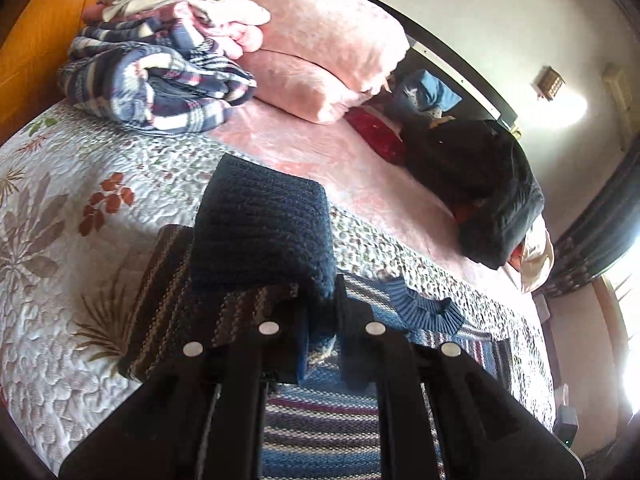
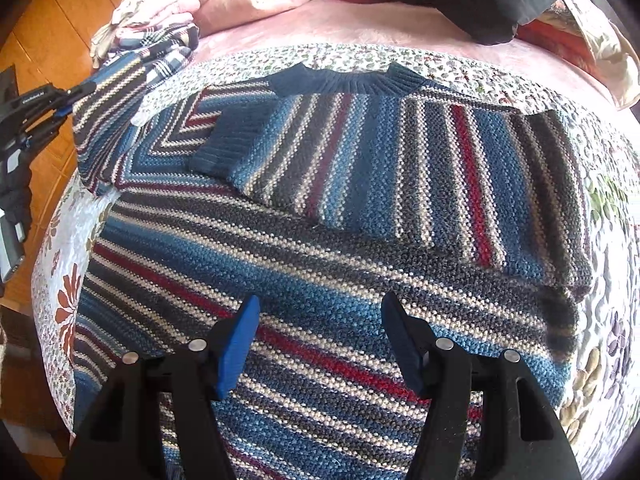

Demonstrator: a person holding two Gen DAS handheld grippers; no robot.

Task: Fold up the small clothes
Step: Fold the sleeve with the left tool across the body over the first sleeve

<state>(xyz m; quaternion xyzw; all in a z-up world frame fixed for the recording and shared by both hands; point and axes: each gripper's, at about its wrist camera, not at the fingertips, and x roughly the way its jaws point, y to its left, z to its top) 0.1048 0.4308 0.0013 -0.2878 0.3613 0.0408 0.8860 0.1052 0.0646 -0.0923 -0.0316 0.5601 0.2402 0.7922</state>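
A striped knit sweater [image 2: 320,216] in blue, grey, cream and red lies flat on the bed, its dark blue collar [image 2: 344,80] at the far side. One sleeve [image 2: 400,168] is folded across the chest, with its blue cuff [image 2: 224,148] to the left. My left gripper [image 1: 322,304] is shut on the other sleeve [image 1: 180,300] and holds it off the bed, the dark blue cuff [image 1: 260,232] draped in front of the camera. The right wrist view shows that gripper [image 2: 60,100] at the far left. My right gripper [image 2: 320,312] hovers open over the sweater's lower body.
The floral quilt [image 1: 60,208] covers the bed's near part, with pink bedding [image 1: 360,184] beyond. Pink pillows [image 1: 320,40] and a heap of plaid blankets [image 1: 152,84] sit at the far left. Dark clothing [image 1: 480,184] is piled at the far right. Wooden floor [image 2: 44,32] borders the left side.
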